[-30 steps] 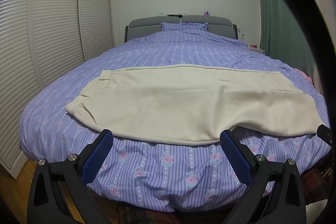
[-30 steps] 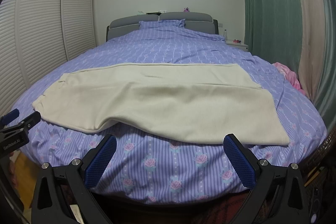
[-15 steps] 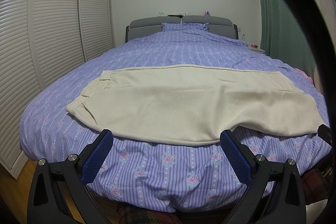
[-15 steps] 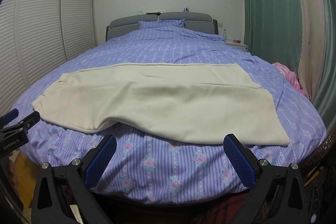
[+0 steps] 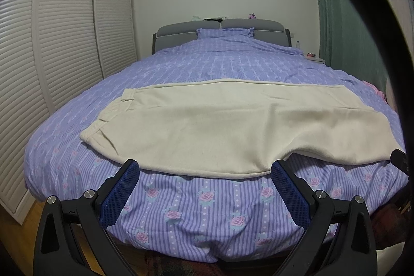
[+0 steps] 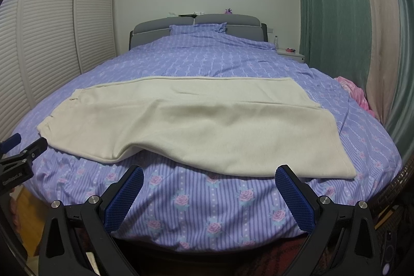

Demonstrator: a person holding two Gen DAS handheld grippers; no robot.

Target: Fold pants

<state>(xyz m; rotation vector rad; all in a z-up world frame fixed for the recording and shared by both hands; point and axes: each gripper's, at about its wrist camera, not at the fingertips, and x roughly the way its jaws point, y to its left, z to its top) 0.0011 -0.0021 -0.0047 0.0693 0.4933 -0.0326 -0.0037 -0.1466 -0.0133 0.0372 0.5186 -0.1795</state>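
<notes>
Pants (image 5: 233,126) in cream lie spread flat across the near part of the bed (image 5: 207,198), waistband to the left, legs running right, the near hem reaching almost to the bed's front edge. Closest to each camera, the left tongs (image 5: 204,172) and right tongs (image 6: 209,179) hang wide open before that edge, holding nothing, their blue pads (image 6: 124,198) clear of the cloth. Beyond the pants stretch the purple rose-print cover, 1 pillow (image 5: 223,32), the grey headboard (image 6: 196,21), slatted wardrobe doors (image 5: 51,43) at left and a green curtain (image 6: 333,4) at right.
</notes>
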